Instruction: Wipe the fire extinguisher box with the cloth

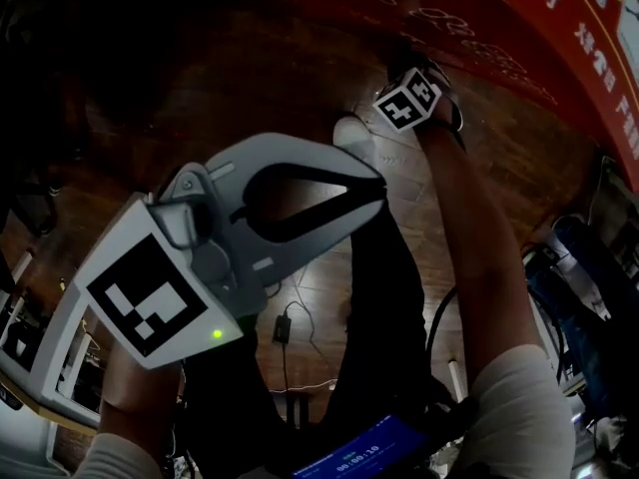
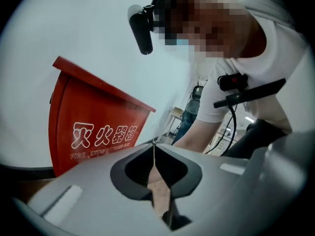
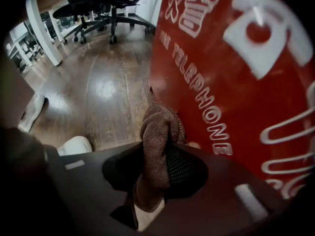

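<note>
FIRE-SAFETY CLEAN-UP: A person works on the red fire extinguisher box (image 3: 236,58) with the right gripper (image 3: 166,144), whose jaws are clamped on a bunched brown cloth (image 3: 156,132). The fold of cloth that sticks out past the jaw tips appears pressed against the box's lettered face, low down near the wooden floor (image 3: 98,92). The left gripper (image 2: 154,145) is held up, well apart from the work, with its jaws closed tip to tip and nothing between them (another lettered side of the box shows behind it in its own view). In the head view the right arm reaches down toward the red panel, and the left gripper hangs large in the foreground. The step in hand looks like the wiping stroke itself, with the cloth at the lower part of the panel. The next move calls for dragging the cloth across the face under steady pressure, gripping tightly enough that it cannot slip free, and working on over the white characters to the rest of the panel
</note>
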`<action>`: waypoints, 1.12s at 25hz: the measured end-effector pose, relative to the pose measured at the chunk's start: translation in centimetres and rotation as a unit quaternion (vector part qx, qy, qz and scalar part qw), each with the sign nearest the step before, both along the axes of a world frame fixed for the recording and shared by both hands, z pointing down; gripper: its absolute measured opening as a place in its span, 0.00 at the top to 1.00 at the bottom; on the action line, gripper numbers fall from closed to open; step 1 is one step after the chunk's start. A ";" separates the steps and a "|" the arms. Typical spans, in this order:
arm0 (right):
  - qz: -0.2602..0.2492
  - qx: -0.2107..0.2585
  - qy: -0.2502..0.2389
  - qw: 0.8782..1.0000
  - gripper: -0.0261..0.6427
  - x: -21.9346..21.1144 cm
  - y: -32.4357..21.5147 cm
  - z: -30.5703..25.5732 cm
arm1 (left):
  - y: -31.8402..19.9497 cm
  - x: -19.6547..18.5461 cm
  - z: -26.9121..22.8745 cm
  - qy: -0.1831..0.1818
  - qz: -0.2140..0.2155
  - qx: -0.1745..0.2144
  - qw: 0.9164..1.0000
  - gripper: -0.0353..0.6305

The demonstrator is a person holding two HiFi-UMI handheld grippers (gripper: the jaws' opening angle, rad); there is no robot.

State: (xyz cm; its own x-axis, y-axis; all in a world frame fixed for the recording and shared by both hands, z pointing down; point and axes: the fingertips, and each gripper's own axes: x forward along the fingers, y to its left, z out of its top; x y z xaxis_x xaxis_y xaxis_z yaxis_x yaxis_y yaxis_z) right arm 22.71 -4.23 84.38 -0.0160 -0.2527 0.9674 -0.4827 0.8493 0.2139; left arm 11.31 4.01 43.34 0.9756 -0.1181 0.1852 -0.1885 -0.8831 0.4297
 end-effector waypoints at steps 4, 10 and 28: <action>-0.020 0.009 -0.039 0.999 0.79 -2.6 2.2 -7.4 | 1.2 -0.6 -2.8 0.007 -0.006 -0.006 1.000 0.94; -0.060 0.067 -0.083 0.992 0.79 -7.9 2.5 -23.0 | 2.2 -2.7 -8.3 0.002 -0.013 0.005 1.000 0.94; -0.125 0.193 -0.052 0.972 0.79 -15.7 -3.5 -35.2 | 3.5 -8.5 -12.8 0.005 -0.046 0.022 0.999 0.94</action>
State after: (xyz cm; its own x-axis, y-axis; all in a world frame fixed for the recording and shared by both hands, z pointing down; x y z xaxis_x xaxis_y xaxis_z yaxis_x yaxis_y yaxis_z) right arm 7.02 -7.75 49.23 -0.2157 -0.5724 0.7911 -0.3069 0.8089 0.5016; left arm 2.81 7.56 30.57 0.9621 -0.2150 0.1678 -0.2654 -0.8799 0.3941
